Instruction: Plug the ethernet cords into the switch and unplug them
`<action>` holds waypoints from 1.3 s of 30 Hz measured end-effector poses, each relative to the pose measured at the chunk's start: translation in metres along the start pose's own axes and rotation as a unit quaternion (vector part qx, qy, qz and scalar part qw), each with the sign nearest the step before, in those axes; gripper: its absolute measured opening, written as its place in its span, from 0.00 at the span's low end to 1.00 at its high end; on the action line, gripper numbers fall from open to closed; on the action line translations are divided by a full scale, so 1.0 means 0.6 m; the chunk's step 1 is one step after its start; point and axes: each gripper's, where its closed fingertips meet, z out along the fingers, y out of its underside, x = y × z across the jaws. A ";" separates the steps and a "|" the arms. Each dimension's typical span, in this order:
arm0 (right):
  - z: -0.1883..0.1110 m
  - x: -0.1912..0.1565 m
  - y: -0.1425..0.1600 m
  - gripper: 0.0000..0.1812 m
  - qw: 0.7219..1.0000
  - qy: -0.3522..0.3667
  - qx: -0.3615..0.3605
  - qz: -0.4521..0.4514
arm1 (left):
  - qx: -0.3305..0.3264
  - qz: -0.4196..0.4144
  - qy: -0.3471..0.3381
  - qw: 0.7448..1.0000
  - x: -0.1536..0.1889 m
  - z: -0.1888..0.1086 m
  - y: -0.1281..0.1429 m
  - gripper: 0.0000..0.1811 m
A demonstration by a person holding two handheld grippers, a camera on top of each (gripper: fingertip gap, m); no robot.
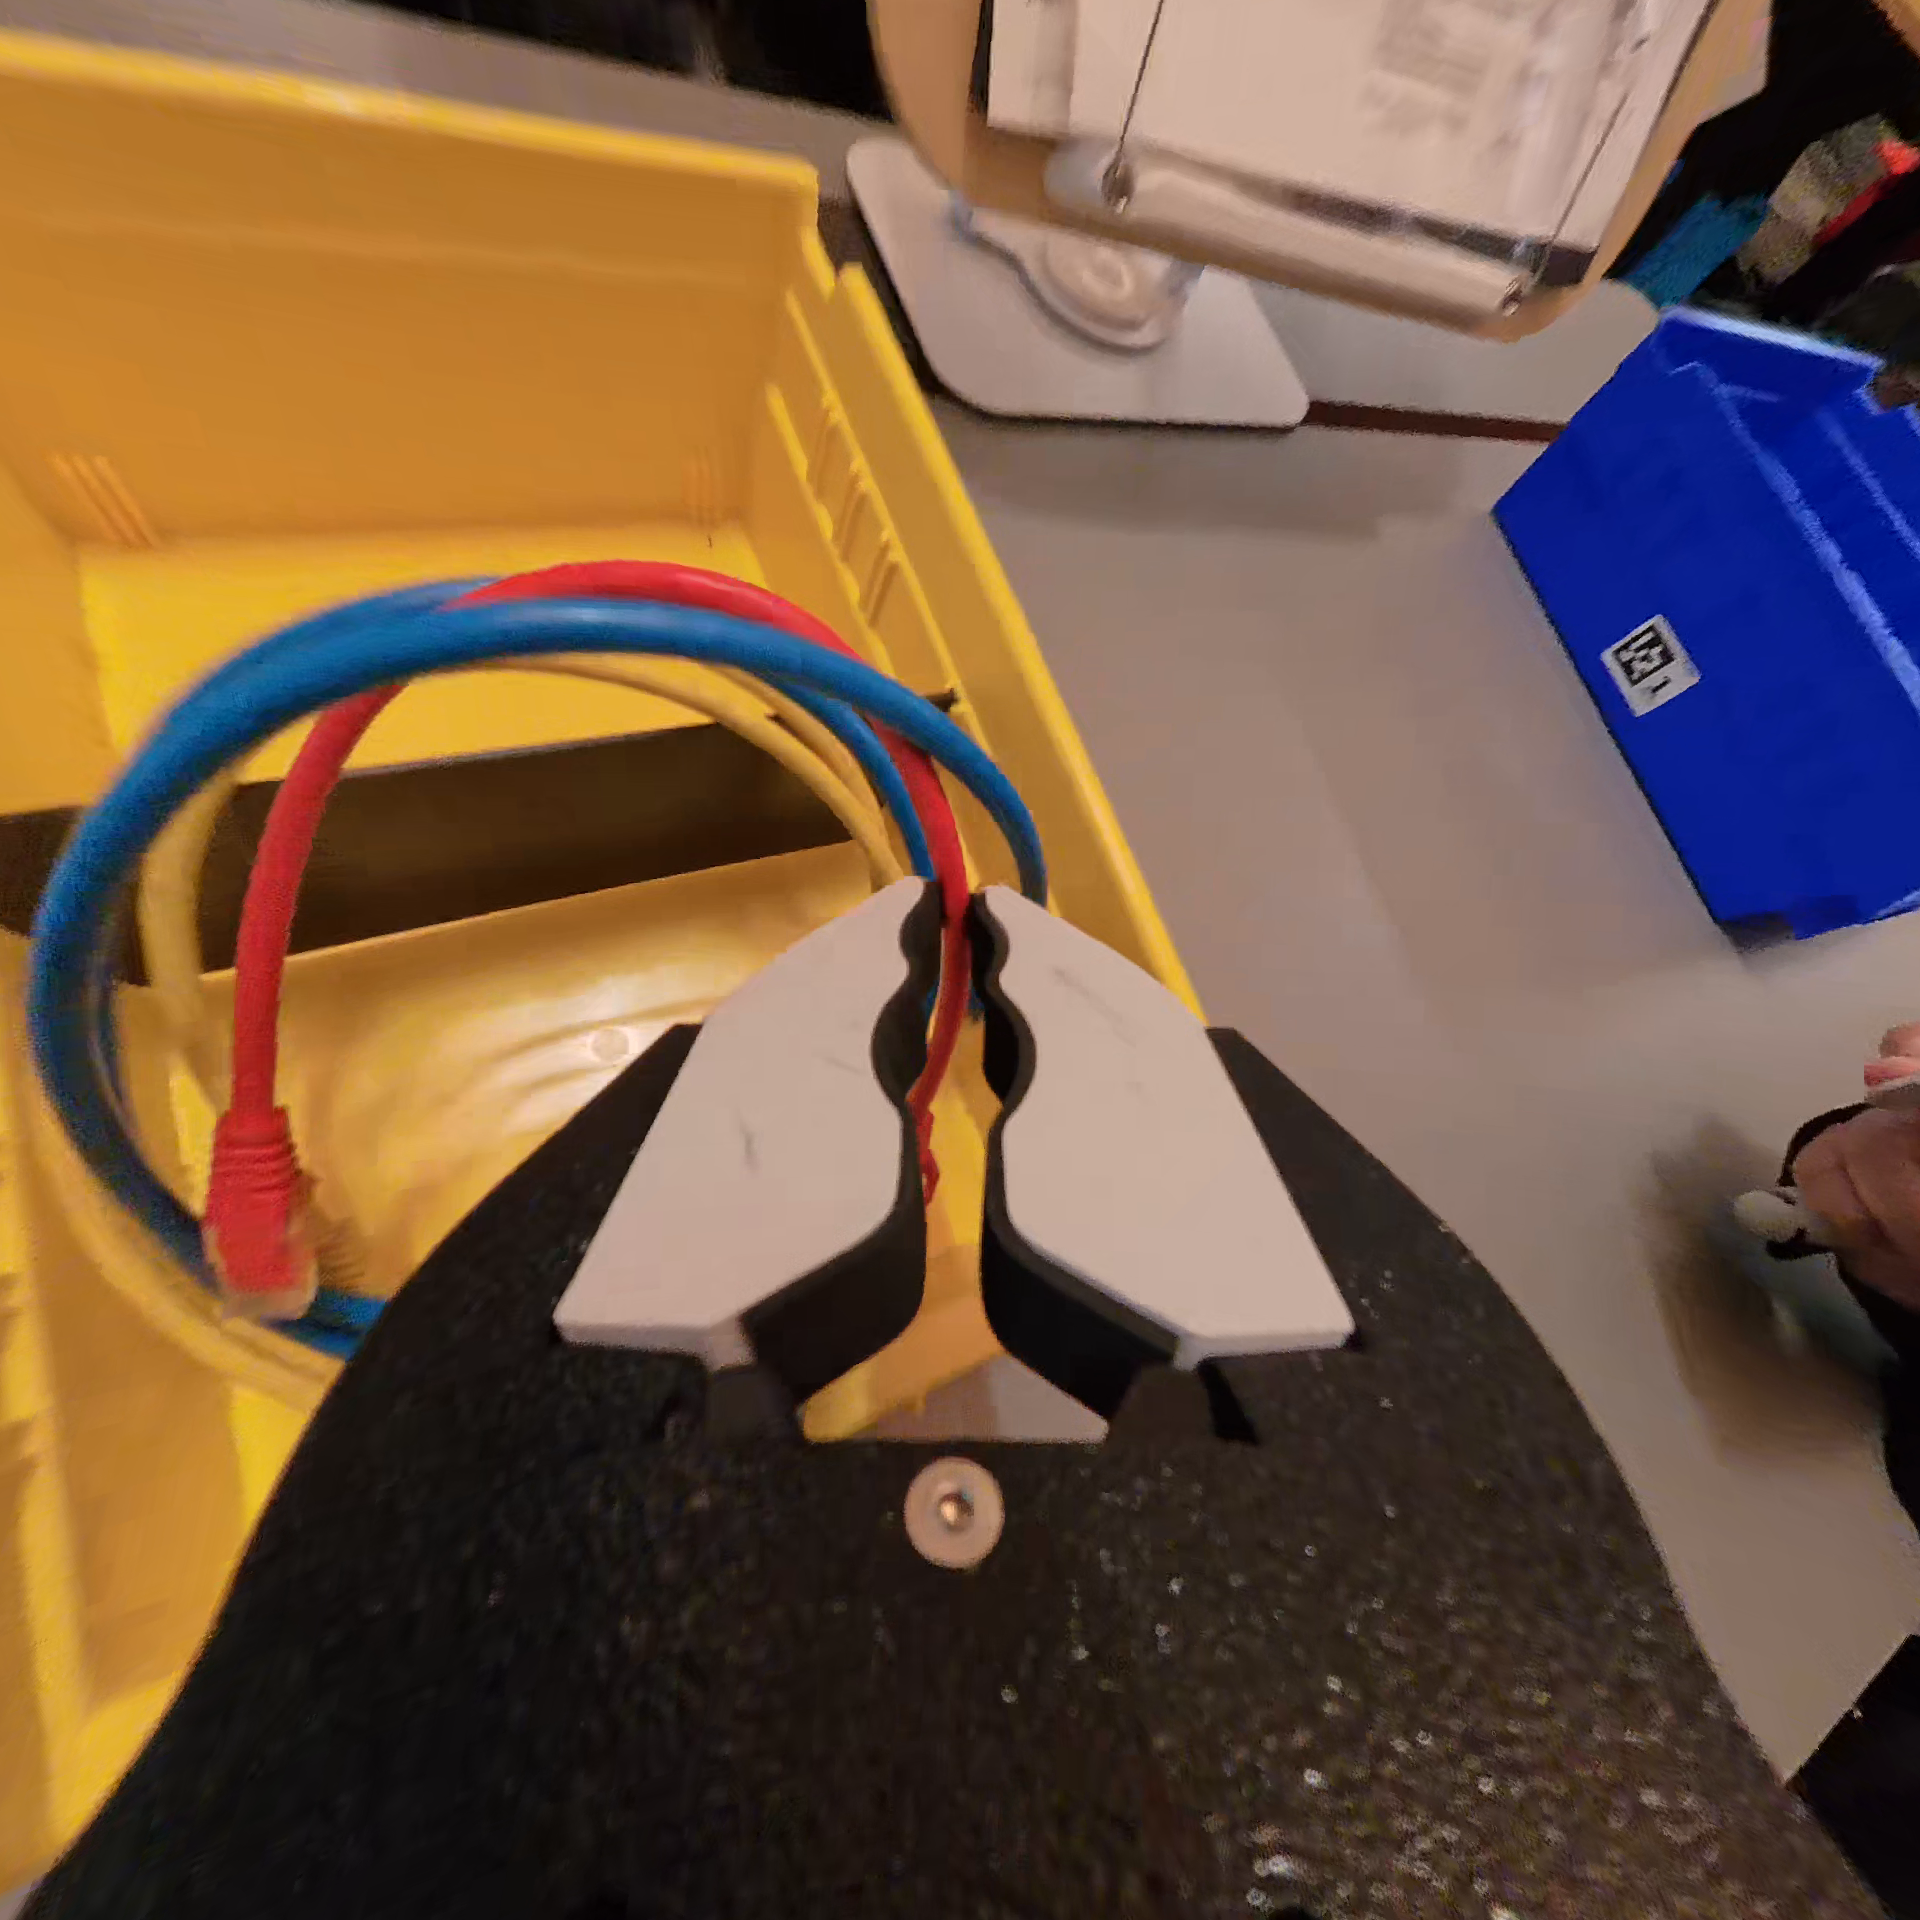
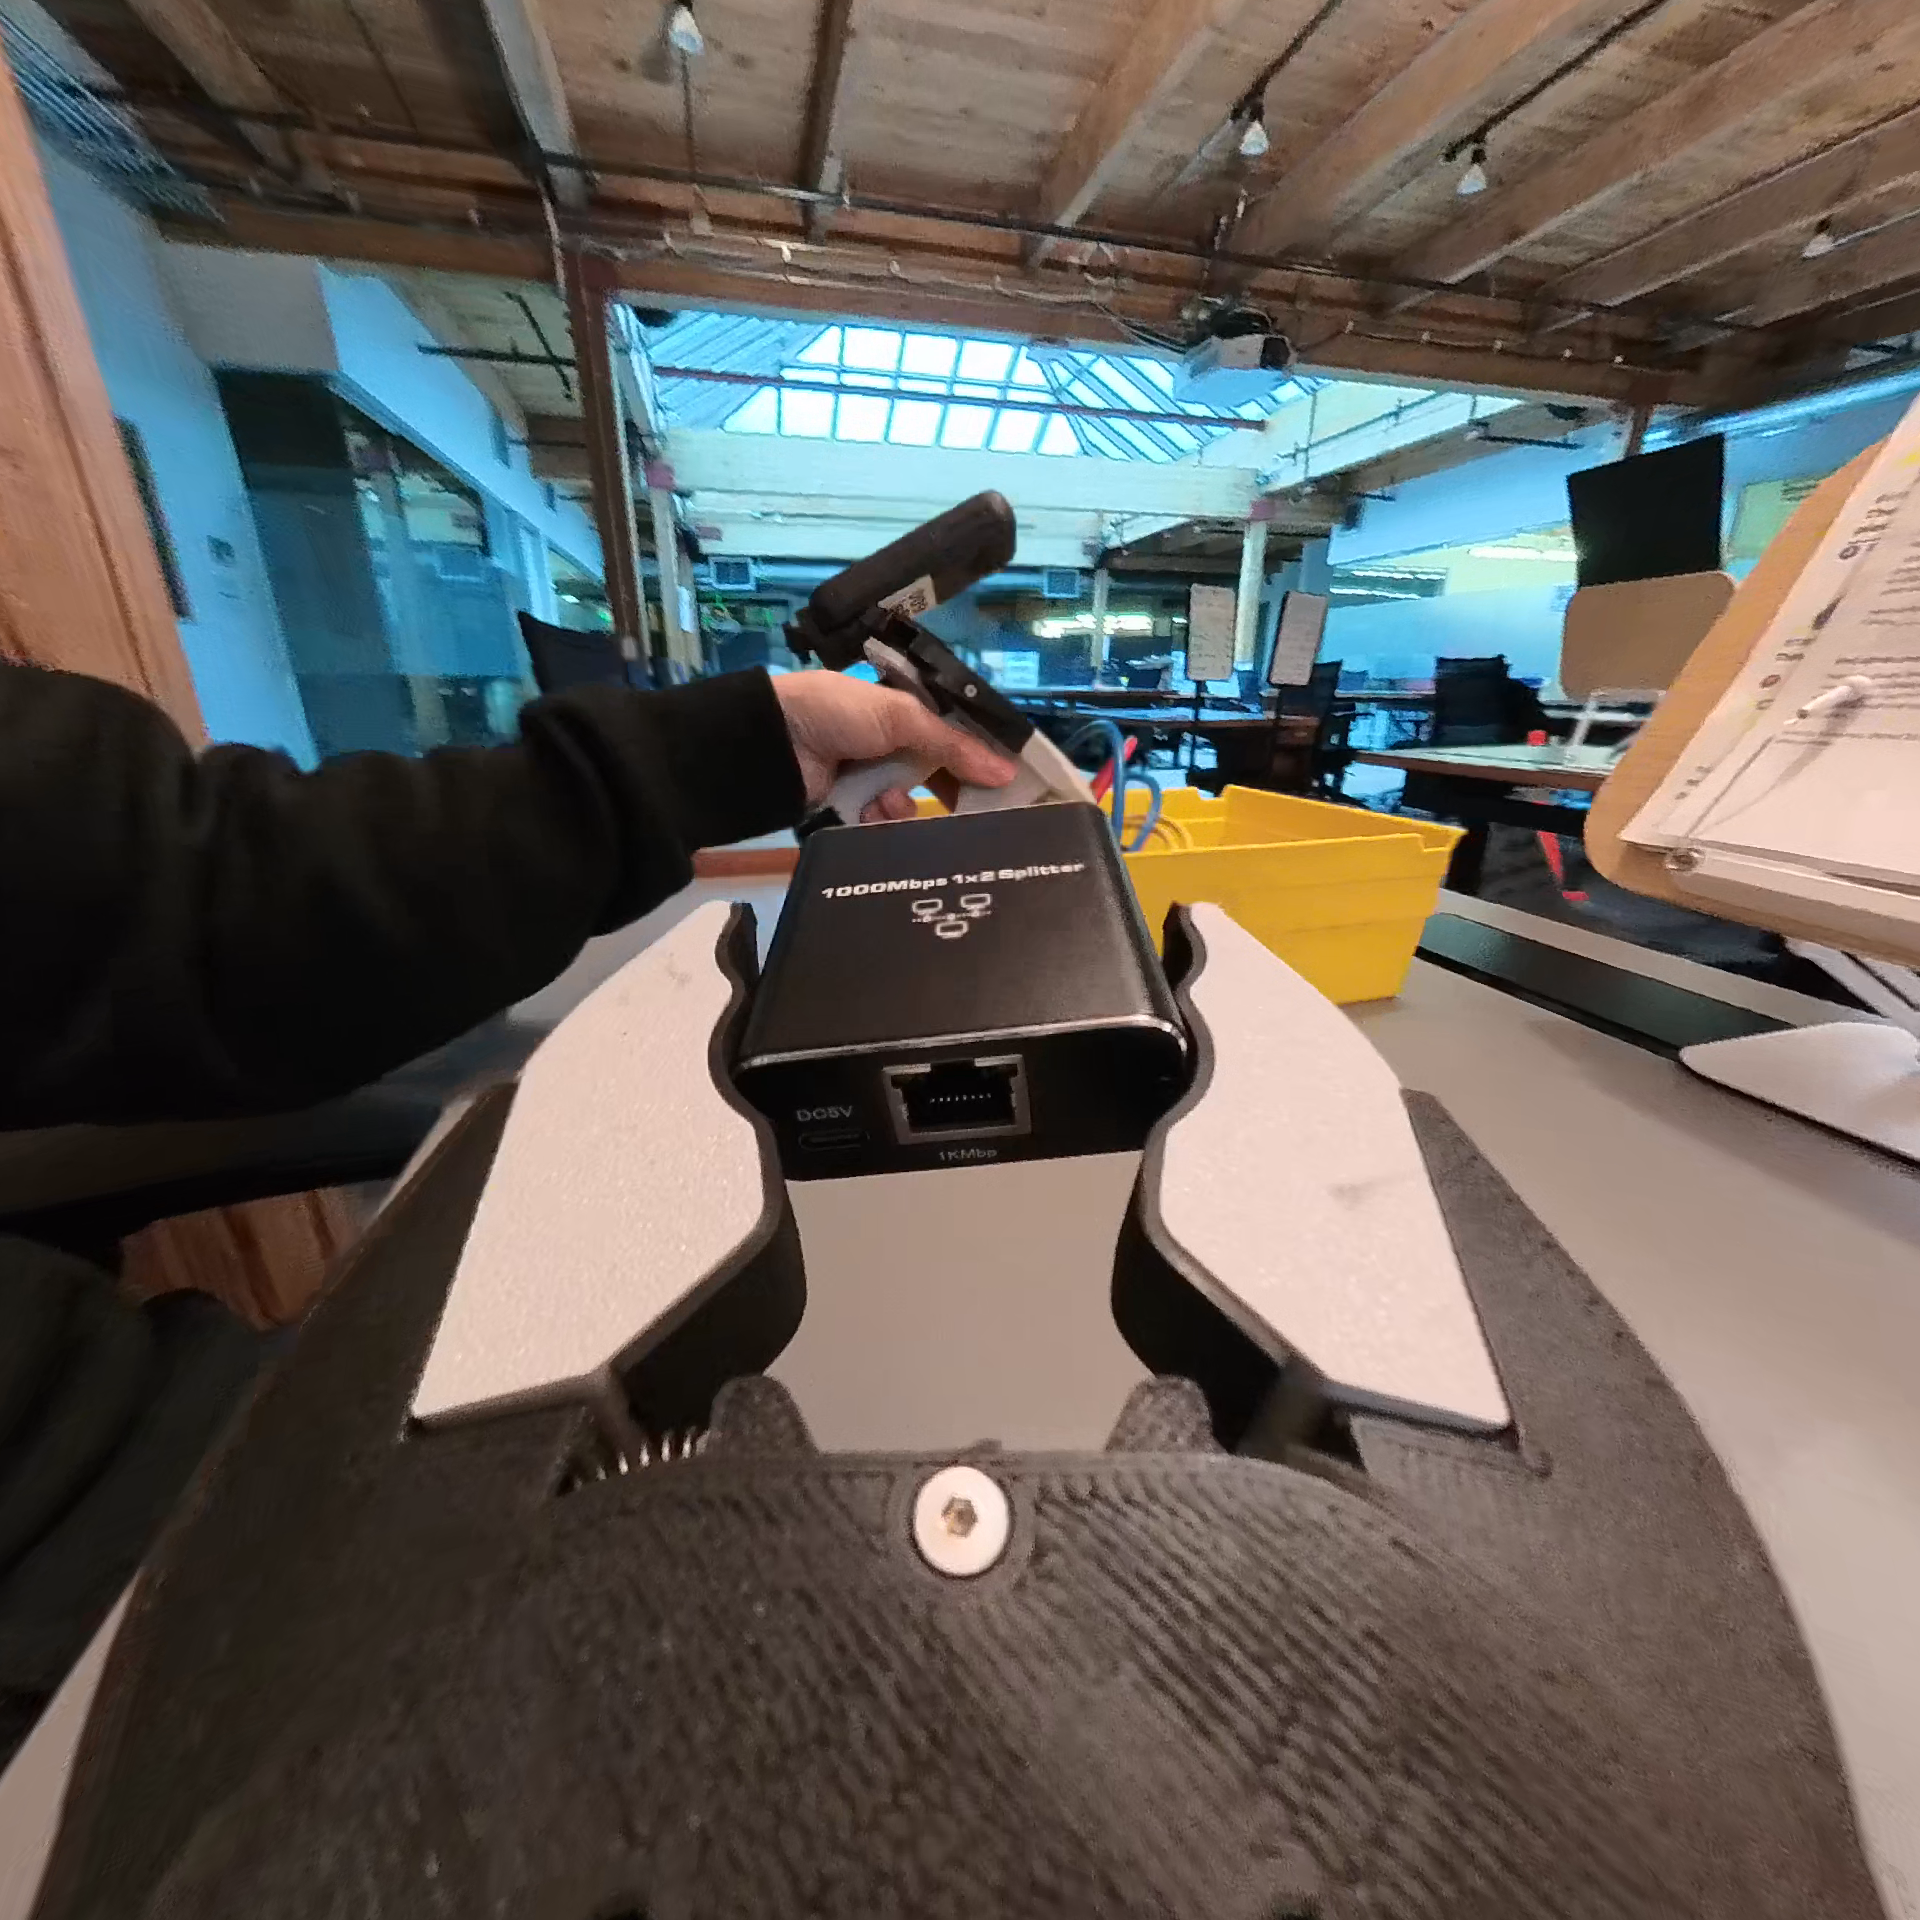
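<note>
My left gripper (image 1: 954,906) is shut on a red ethernet cord (image 1: 272,935) and holds it over the yellow bin (image 1: 436,312). The cord loops up and its red plug (image 1: 255,1195) hangs at the left. A blue cord (image 1: 623,634) and a yellow cord (image 1: 177,914) loop with it, and whether they are also pinched is hidden. My right gripper (image 2: 961,935) is shut on the black switch (image 2: 956,966) and holds it above the grey table, one port (image 2: 956,1099) facing me. The left gripper, in a person's hand, also shows in the right wrist view (image 2: 1039,774).
A blue bin (image 1: 1745,644) stands at the right on the grey table (image 1: 1351,831). A clipboard with papers on a white stand (image 1: 1081,312) is behind; it also shows in the right wrist view (image 2: 1787,727). The yellow bin (image 2: 1309,883) sits beyond the switch. A hand (image 1: 1870,1174) is at the right edge.
</note>
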 end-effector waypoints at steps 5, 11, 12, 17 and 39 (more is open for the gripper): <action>-0.013 0.006 -0.014 0.41 0.999 -0.008 0.025 0.022 | -0.027 0.039 0.011 0.999 0.030 -0.044 -0.007 0.02; -0.022 0.009 -0.024 0.41 0.998 -0.016 0.047 0.045 | -0.200 0.082 -0.003 0.976 0.024 -0.038 0.048 0.02; -0.021 0.009 -0.023 0.41 0.998 -0.014 0.046 0.045 | -0.233 0.085 -0.011 0.969 0.011 -0.032 0.061 0.02; -0.023 0.010 -0.023 0.41 0.998 -0.011 0.045 0.040 | -0.294 0.116 -0.019 0.949 -0.008 -0.026 0.085 0.02; -0.073 -0.029 -0.079 0.41 0.981 -0.124 0.127 0.080 | 0.155 0.157 0.452 0.865 0.418 -0.110 0.083 0.02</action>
